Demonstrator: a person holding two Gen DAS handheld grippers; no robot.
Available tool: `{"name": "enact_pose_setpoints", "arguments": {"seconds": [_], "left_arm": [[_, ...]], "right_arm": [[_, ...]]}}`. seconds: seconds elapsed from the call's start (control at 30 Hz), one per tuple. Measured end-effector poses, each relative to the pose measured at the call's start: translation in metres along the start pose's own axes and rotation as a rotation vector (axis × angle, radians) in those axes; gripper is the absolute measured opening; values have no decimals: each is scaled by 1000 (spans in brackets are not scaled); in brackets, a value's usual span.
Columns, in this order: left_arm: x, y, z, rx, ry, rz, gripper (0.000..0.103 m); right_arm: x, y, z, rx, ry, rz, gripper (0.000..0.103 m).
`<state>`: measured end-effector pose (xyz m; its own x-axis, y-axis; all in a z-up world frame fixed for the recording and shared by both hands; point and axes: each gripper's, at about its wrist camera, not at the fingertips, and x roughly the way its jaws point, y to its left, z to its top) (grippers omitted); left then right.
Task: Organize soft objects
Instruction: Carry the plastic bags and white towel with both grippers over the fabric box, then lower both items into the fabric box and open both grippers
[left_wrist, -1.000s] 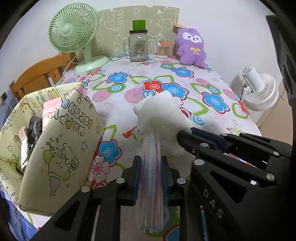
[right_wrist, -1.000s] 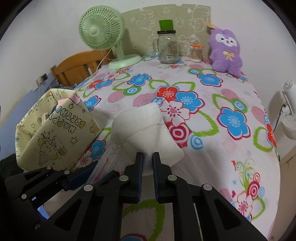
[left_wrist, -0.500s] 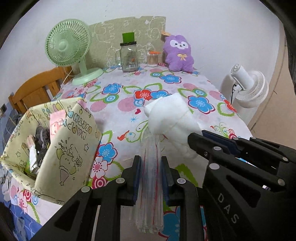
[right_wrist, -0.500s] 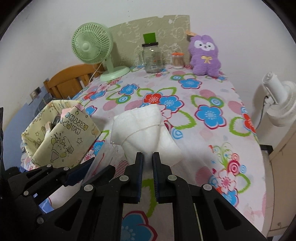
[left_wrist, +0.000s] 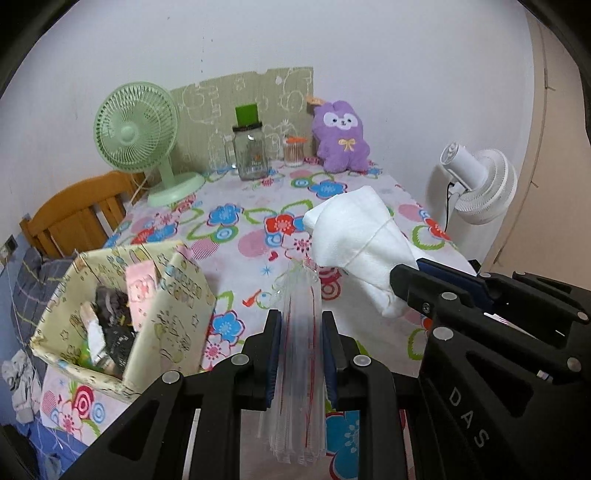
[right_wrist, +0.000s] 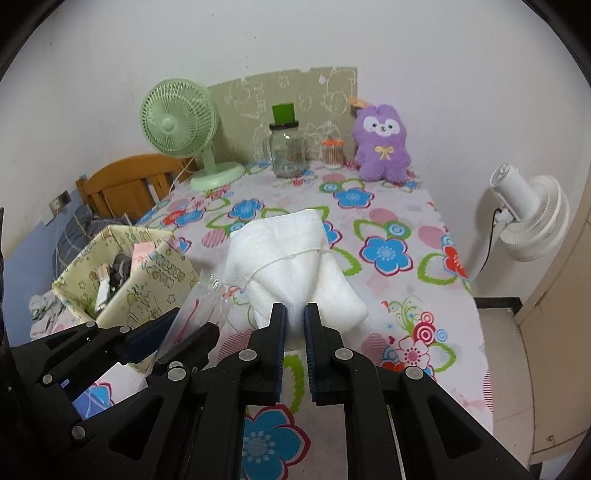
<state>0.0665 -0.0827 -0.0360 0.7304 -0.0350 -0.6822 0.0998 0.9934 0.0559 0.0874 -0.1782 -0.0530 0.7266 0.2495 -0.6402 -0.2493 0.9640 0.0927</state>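
Above floral tablecloth: "DAS"-marked right tool gripping white cloth, left tool clamping plastic bags.

Both hand-held grippers clamped, raised.

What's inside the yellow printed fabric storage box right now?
Yellow printed fabric storage box holds a pink patterned item, dark grey cloth and white bits. Its bottom and whatever lies beneath them are hidden.

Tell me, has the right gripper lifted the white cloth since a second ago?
Yes. The right gripper has pulled the white cloth up and back: the purple plush now looks farther off and more tablecloth shows beyond.
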Motion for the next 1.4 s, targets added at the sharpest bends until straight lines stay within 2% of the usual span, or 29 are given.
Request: {"name": "enact_pose_setpoints", "arguments": {"seconds": [0.4, 0.77, 1.03, 1.4], "left_arm": [[-30, 32, 11, 21, -83, 10, 19], [-41, 76, 19, 7, -112, 23, 19], [-37, 112, 22, -5, -116, 45, 19], [-12, 157, 23, -22, -84, 80, 20]], "right_arm": [[-26, 38, 21, -36, -51, -12, 13], [-28, 86, 42, -94, -69, 7, 13], [-15, 120, 54, -130, -68, 36, 13], [21, 158, 68, -174, -35, 77, 13]]}}
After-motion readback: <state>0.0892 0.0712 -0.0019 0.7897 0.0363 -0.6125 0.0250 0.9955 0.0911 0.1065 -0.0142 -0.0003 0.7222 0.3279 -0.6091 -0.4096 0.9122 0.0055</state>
